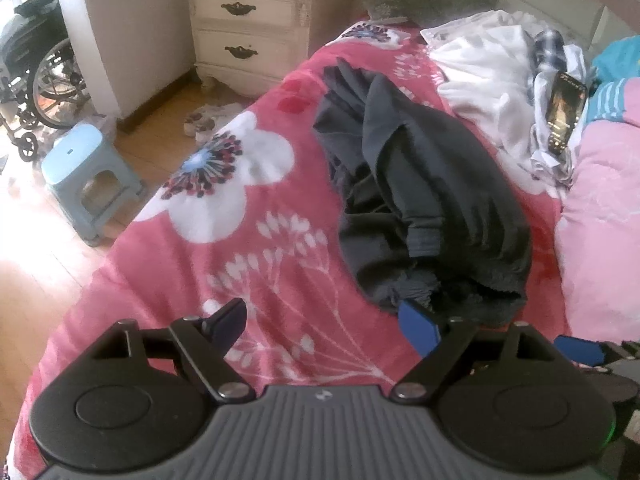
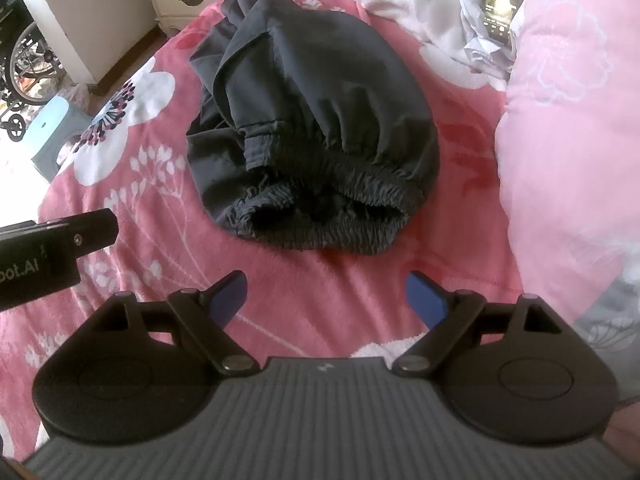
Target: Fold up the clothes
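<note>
The left gripper (image 1: 330, 322) has its jaws spread wide and there is nothing between them. Its blue fingers (image 1: 420, 322) hang over the red bedspread (image 1: 256, 264), and the right finger is just beside the near edge of the dark trousers (image 1: 432, 200); if it touches the cloth, I cannot tell. The right gripper (image 2: 326, 300) also stands wide and empty, above the bedspread, a little short of the trousers. In its view the body of the left gripper comes in from the left edge.

The dark trousers lie in a loose heap in the middle of the bed. The elastic waistband (image 2: 332, 216) is turned toward both grippers and gapes a little, and one leg cuff (image 2: 260, 148) is folded back on top of the heap.

Behind the trousers, toward the head of the bed, lies a pile of white clothes (image 1: 492, 76), with a checked piece among them and a phone (image 1: 566, 114) resting on it, its screen dark. On the right side there is a pink quilt (image 1: 604, 216). On the left, past the edge of the bed, a pale blue stool (image 1: 82, 168) stands on the wooden floor, and further back a cream nightstand (image 1: 256, 28) against the wall. A wheelchair (image 1: 44, 80) is by the bright doorway.
</note>
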`<state>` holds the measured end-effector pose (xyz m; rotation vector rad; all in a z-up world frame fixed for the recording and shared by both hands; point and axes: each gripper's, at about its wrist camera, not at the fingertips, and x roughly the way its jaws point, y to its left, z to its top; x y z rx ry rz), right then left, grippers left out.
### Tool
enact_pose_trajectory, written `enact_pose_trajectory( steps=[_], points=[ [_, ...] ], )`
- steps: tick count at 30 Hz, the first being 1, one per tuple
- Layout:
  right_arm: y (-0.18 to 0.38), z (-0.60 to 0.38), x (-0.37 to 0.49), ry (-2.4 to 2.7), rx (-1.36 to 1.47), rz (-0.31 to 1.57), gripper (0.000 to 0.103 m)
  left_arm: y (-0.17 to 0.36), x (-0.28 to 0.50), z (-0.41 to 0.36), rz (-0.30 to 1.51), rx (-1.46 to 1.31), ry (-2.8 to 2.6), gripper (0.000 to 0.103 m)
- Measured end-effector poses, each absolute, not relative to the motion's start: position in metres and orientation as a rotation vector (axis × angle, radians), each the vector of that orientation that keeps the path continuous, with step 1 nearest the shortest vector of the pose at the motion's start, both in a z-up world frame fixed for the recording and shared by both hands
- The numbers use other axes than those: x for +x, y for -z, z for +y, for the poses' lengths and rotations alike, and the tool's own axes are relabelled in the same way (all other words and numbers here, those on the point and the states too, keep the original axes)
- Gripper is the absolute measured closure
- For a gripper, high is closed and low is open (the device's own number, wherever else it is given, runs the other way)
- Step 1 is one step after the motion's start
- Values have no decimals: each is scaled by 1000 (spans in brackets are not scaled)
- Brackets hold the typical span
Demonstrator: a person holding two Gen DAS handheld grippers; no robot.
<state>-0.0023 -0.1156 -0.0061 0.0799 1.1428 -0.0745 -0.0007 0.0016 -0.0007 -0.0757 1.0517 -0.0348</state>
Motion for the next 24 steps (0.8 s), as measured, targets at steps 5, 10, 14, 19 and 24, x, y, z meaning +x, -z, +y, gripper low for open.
enact_pose_trajectory(
  steps=[5, 10, 14, 19, 24],
  points=[
    [4, -117, -3, 79, 77, 1136, 16, 3, -3, 6, 1048, -66, 25, 19],
    [2, -118, -4, 84, 73, 1128, 16, 2, -3, 3, 1044, -45, 1, 19],
    [0, -118, -5, 88, 71, 1123, 16, 2, -5, 3, 1046, -55, -13, 10],
    [-2, -119, -6, 93, 68, 1116, 16, 2, -7, 3, 1048, -58, -30, 9],
    [-4, -120, -7, 96, 68, 1111, 16, 1, -9, 2, 1046, -52, -36, 9]
  ],
)
